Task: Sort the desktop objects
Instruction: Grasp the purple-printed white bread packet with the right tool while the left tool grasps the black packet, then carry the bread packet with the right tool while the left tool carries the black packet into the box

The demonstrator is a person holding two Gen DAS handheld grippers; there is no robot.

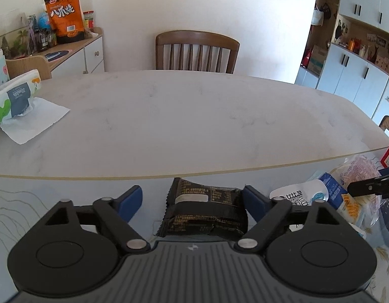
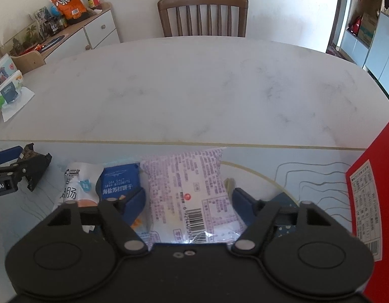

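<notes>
Left gripper (image 1: 191,203): jaws part-open around one black packet (image 1: 207,212), right pad touching, left pad apart. Right gripper (image 2: 188,199): clamps one lilac pouch (image 2: 191,192). At pouch's 9 o'clock: one blue packet (image 2: 120,180), one white packet (image 2: 80,179). Red box (image 2: 371,194) at 3. Table (image 2: 194,88) bare toward 12; one chair (image 2: 203,12) beyond.

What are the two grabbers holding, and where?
Right gripper seems to pinch the purple packet by its two long sides. Left gripper holds nothing yet: black packet lies between its open jaws.

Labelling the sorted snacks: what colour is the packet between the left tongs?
Black, with small pale print, packet; clearest in the left wrist view.
</notes>
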